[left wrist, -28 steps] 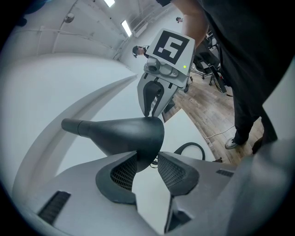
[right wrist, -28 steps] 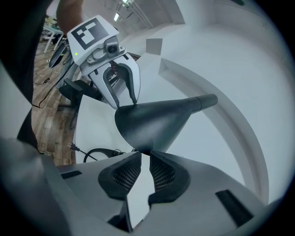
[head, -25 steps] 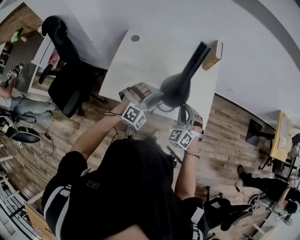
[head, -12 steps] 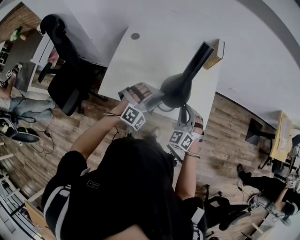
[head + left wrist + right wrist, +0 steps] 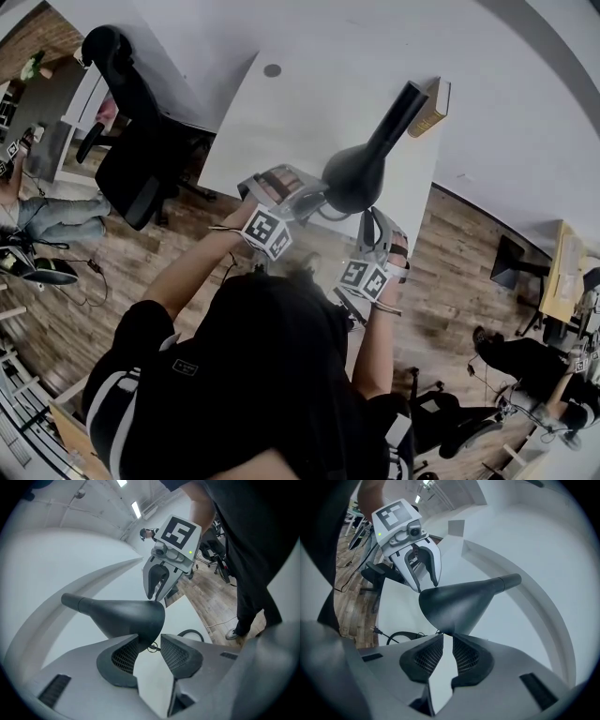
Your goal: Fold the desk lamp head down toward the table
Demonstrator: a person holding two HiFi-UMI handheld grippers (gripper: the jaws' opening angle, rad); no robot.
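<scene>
Left claw [image 5: 149, 638]: I have it spread wide. The rim of the lamp head [image 5: 354, 176] dips into its mouth, but I see no pad pressing on it.
Right claw [image 5: 447, 638]: narrow, with a slim gap between the pads. The rim's lowest edge sits right at its tips. I would call that touching at most, not a grip.
Lamp head, where it is: straight ahead of both claws and slightly above their tips, raised well off the bench [image 5: 281, 122]. The two claws face each other across its wide end.
Long axis: the wide mouth is at the claw end. The cone narrows into the neck [image 5: 398, 112], which runs away from both claws across the bench.
Nearer hand: neither, as I judge it. Both are at the rim, the left on one flank and the right on the other.
Move ahead: the bench lies below the claws, so the head has to swing down from here. I think the rim wants a firmer hold first, or a push from above.
Below the claws: a black cable [image 5: 190, 633] loops on the bench.
Writing: none I can read. The marker cubes [image 5: 267, 232] carry only black-and-white squares. The brown box [image 5: 427, 111] beyond the neck is too small to make out.
</scene>
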